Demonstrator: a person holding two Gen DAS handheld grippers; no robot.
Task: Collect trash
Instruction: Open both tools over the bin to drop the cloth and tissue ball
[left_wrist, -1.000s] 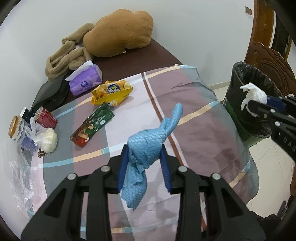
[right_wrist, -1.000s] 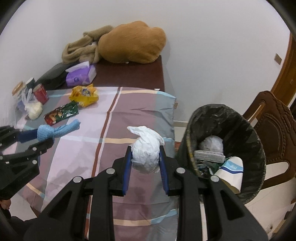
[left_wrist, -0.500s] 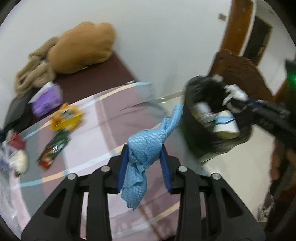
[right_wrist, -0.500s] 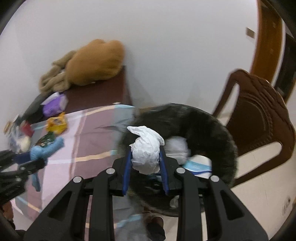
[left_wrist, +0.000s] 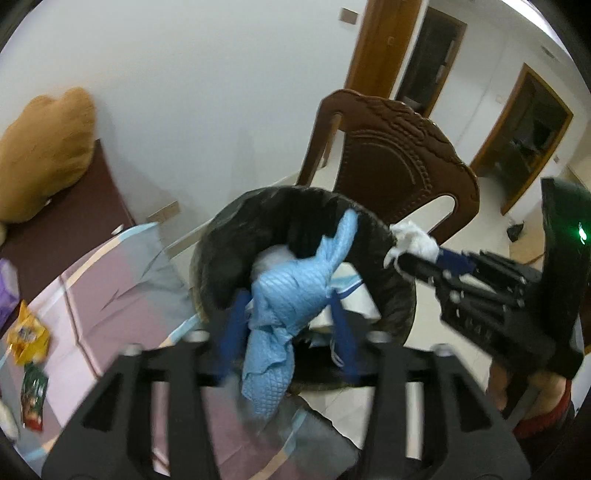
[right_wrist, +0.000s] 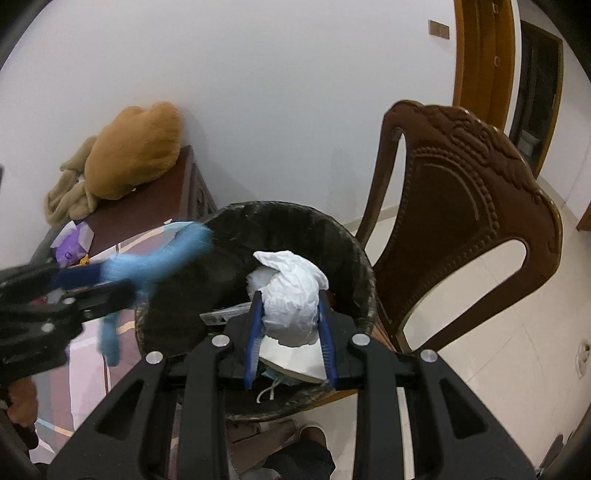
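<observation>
Grippers had swung from table to bin (right_wrist: 354, 251); left gripper (left_wrist: 288, 317) pinched blue cloth (left_wrist: 291, 295), right gripper (right_wrist: 290, 317) pinched white wad (right_wrist: 291, 295), both above its mouth; release seemed next.

Both handheld tools are matte black plastic frames: the left gripper (left_wrist: 286, 321) and the right gripper (right_wrist: 290, 332) carry flat blue finger pads (right_wrist: 252, 336). Round silver screws (right_wrist: 221, 340) sit at the linkage joints behind the pads. A green light (left_wrist: 581, 233) glows on the right tool's rear housing.

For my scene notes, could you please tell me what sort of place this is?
Probably a room in a home: a carved wooden chair by a lined trash bin, a checked cloth-covered table, and wooden door frames.
</observation>
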